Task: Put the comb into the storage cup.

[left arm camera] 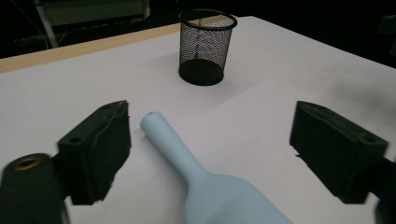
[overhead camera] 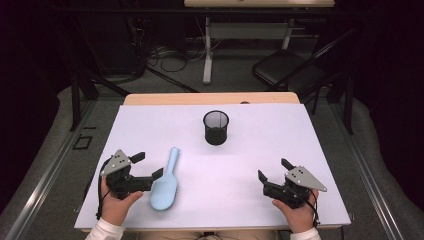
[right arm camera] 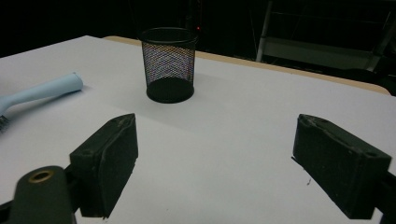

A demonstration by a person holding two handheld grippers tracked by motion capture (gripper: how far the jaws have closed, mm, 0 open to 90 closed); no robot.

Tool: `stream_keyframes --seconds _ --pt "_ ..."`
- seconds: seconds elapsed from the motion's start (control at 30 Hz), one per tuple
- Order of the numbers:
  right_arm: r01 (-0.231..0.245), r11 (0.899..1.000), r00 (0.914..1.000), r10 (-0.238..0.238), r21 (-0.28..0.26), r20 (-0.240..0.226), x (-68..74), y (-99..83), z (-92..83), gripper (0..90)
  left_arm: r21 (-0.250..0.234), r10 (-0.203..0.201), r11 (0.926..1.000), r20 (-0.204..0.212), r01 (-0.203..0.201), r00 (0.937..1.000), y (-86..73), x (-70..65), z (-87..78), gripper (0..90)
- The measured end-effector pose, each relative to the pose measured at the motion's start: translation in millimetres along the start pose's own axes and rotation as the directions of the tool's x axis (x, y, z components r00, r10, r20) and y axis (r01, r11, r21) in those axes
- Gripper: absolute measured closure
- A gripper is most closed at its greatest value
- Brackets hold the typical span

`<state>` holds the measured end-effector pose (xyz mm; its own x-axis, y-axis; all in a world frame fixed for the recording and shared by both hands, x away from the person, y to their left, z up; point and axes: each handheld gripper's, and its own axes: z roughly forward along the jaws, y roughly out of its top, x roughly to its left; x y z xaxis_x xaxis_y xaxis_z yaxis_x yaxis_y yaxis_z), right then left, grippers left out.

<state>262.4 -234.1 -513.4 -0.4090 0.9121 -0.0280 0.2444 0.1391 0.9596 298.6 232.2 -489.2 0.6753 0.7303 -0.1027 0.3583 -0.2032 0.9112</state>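
While both grippers' jaws gape empty, the left gripper (overhead camera: 148, 165) straddles the blue brush (overhead camera: 166, 185), mesh cup (overhead camera: 216, 127) at one o'clock.

Brush (overhead camera: 166, 183) left of cup (overhead camera: 216, 127)

**Materials and surface finishes on the work table**

The pale blue plastic hairbrush (overhead camera: 167, 181) has a smooth, matt handle and back, with dark bristles along its edge. The black round wire-mesh cup (overhead camera: 216, 127) is of fine metal mesh with a smooth solid rim and base. The white table cover (overhead camera: 260, 150) is smooth and matt, like paper or laminate; a light wooden table edge (overhead camera: 210, 98) lies beyond it. The left gripper (overhead camera: 148, 166) and the right gripper (overhead camera: 273, 170) are of matt black plastic, each topped by a grey metal-looking plate.
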Motion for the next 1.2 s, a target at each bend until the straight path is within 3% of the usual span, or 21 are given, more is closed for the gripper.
stream_keyframes --seconds 0.2,0.53,0.93,1.2 --pt "-0.008 1.000 0.9999 0.008 0.007 -0.009 0.0 -0.8 1.2 13.9 0.023 -0.044 0.9988 0.007 0.044 0.9990 7.0 7.4 5.0 16.8" --pt "-0.018 1.000 0.9998 0.018 0.012 -0.009 -1.4 -0.7 2.5 14.1 0.053 -0.100 0.9935 -0.027 0.101 0.9946 13.4 11.5 10.0 30.0" --pt "0.000 1.000 0.9999 0.000 0.014 -0.015 1.4 -0.6 4.0 14.2 0.089 -0.125 0.9882 -0.009 0.125 0.9921 19.3 24.4 14.3 47.7" --pt "-0.007 1.000 0.9997 0.008 0.016 -0.022 0.7 -0.9 4.7 14.1 0.118 -0.163 0.9798 0.008 0.161 0.9865 25.5 31.1 22.0 47.4"
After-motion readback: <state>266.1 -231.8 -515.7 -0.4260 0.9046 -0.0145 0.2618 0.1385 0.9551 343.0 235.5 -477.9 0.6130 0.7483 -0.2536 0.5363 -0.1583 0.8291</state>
